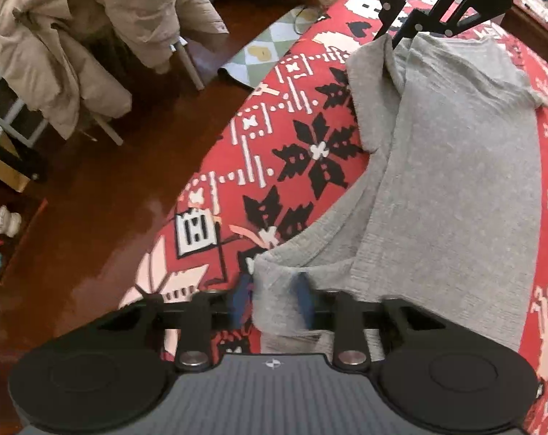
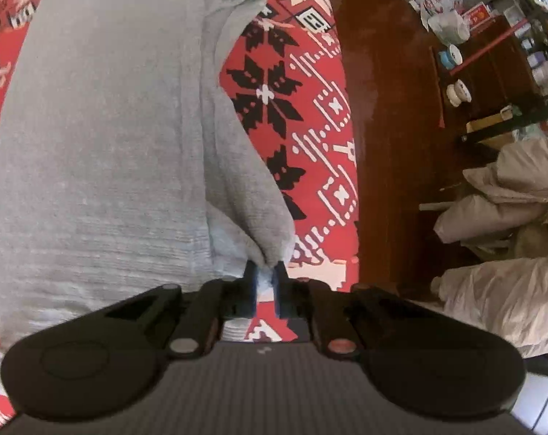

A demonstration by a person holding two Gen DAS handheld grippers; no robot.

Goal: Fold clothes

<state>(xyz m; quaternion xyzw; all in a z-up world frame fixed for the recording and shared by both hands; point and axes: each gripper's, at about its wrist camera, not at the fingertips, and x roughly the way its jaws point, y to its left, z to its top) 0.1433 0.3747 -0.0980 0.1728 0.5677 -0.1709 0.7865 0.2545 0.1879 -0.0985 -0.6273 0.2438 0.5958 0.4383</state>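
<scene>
Both my grippers pinch the grey shirt (image 1: 455,166): left gripper (image 1: 272,297) on one corner, right gripper (image 2: 266,282) on another. It lies on a red patterned blanket (image 1: 274,137); beyond the edge, dark wooden floor (image 1: 110,188) and a beige jacket (image 1: 63,54) over a chair.

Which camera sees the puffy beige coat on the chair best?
The left wrist view. There the beige coat shows whole, draped over a chair on the dark floor. The right wrist view catches only rumpled pale folds of it at its right edge, with no chair to be made out.

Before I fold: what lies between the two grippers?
One long edge of the grey shirt, from left gripper to right gripper; both views show it.
</scene>
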